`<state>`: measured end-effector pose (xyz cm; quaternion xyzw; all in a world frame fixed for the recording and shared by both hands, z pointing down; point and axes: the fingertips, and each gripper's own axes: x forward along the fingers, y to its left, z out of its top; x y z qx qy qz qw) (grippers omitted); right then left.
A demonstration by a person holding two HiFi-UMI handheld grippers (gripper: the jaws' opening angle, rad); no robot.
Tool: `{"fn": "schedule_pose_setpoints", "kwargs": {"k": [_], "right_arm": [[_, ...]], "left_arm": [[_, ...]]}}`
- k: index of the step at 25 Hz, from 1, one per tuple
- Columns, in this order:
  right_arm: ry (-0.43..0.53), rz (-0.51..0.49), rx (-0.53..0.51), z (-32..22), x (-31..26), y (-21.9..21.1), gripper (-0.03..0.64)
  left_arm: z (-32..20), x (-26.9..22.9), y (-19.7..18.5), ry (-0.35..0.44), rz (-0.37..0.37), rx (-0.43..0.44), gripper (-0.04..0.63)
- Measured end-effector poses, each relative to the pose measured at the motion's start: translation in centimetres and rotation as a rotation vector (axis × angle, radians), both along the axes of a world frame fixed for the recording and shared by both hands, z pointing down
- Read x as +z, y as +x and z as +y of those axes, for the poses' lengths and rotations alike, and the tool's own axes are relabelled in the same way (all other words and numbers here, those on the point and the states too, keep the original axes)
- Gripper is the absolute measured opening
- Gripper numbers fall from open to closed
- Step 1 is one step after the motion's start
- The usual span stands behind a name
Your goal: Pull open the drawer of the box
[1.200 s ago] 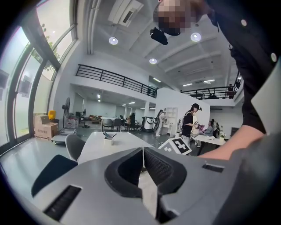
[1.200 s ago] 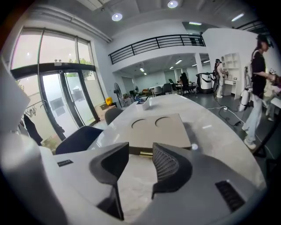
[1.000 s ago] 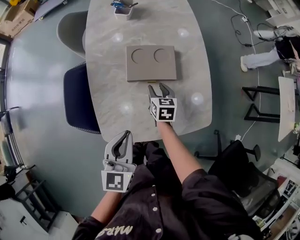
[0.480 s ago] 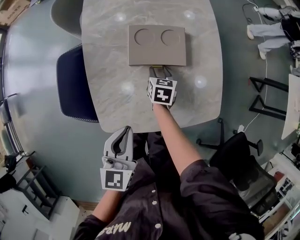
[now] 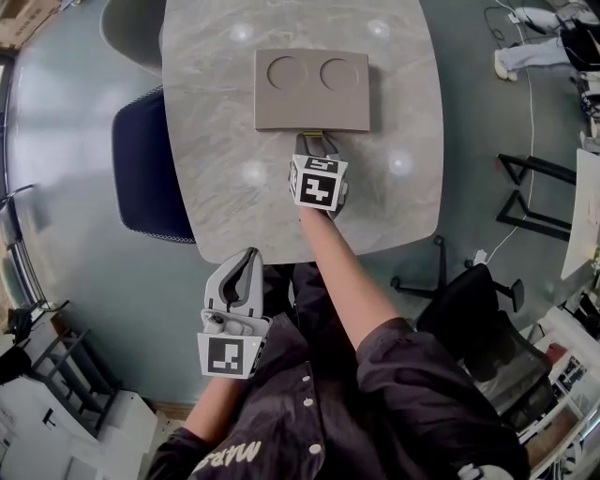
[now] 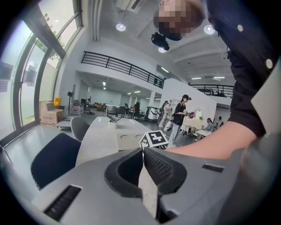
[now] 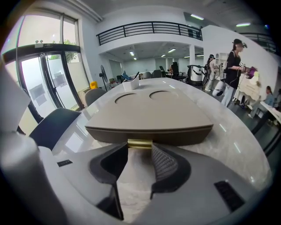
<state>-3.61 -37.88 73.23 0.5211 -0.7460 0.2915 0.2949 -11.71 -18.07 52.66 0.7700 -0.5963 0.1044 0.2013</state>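
Note:
A flat tan box with two round hollows in its lid lies on the marble table. A small gold handle sticks out of the middle of its front edge. My right gripper reaches down to that edge. Its jaws have just been closing a little; they stand open, and the handle sits right at the fingertips, spanning the gap between them. My left gripper hangs off the table's near edge above the person's lap, shut with nothing in it, its tips meeting.
A dark blue chair and a grey chair stand at the table's left side, and a black chair at the right. A white cup of pens sits at the table's far end. People stand beyond the table.
The right gripper has moved forward and down from the middle of the table to the box's front edge and the handle. The left gripper has sunk slightly.

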Motion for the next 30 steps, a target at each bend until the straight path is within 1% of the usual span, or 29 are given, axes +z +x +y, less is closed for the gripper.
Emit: {"fn": "schedule_pose_setpoints", "kwargs": {"k": [3, 8, 12, 22, 30], "right_arm": [[-0.009, 0.001, -0.008, 0.9, 0.0, 0.2, 0.163], [-0.038, 0.003, -0.02, 2.9, 0.0, 0.6, 0.163], [-0.049, 0.024, -0.026, 4.9, -0.5, 1.1, 0.162], [-0.081, 0.037, -0.028, 10.0, -0.6, 1.9, 0.161], [-0.085, 0.049, -0.028, 12.8, -0.5, 2.3, 0.16]], "left_arm": [[0.1, -0.6, 0.5, 0.025, -0.003, 0.015, 0.017], [-0.1, -1.6, 0.8, 0.057, -0.007, 0.015, 0.017], [0.2, -2.0, 1.0, 0.076, -0.016, 0.017, 0.017], [0.4, -2.5, 1.3, 0.08, -0.028, 0.029, 0.017], [0.6, -2.8, 1.2, 0.083, -0.044, 0.028, 0.017]]}}
